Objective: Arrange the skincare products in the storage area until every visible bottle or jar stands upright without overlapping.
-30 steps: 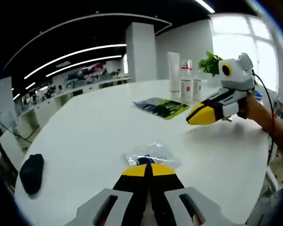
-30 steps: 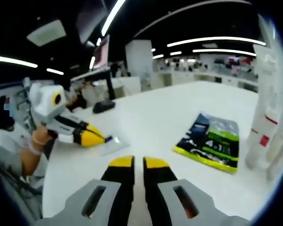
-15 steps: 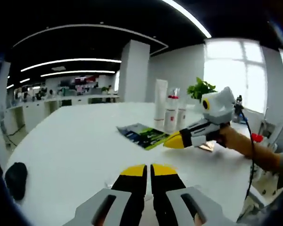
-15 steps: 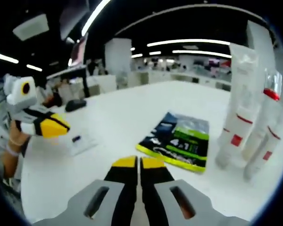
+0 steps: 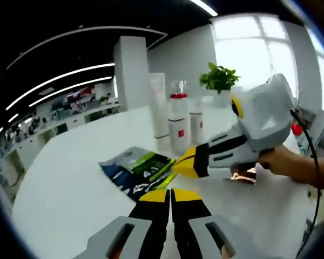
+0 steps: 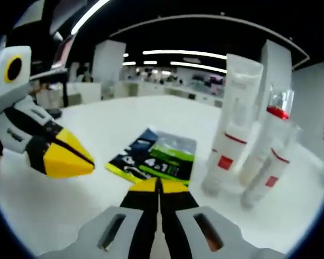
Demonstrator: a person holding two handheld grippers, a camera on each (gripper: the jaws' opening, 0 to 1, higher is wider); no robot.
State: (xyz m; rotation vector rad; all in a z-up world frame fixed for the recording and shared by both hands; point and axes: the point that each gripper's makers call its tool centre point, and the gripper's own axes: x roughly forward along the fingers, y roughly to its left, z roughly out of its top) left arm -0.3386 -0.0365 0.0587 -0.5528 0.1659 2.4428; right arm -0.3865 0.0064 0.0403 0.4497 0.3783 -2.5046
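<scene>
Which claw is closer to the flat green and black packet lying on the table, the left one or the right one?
The right claw. Its shut yellow tip hangs directly over the packet edge in the left gripper view. The left claw, also shut, hovers beside the packet, apart from it.

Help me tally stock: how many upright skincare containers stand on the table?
3, clustered beside the flat sachet: a tall white tube, a red-capped bottle next to it, and a shorter bottle nearest the table's edge. More may hide behind them.
</scene>
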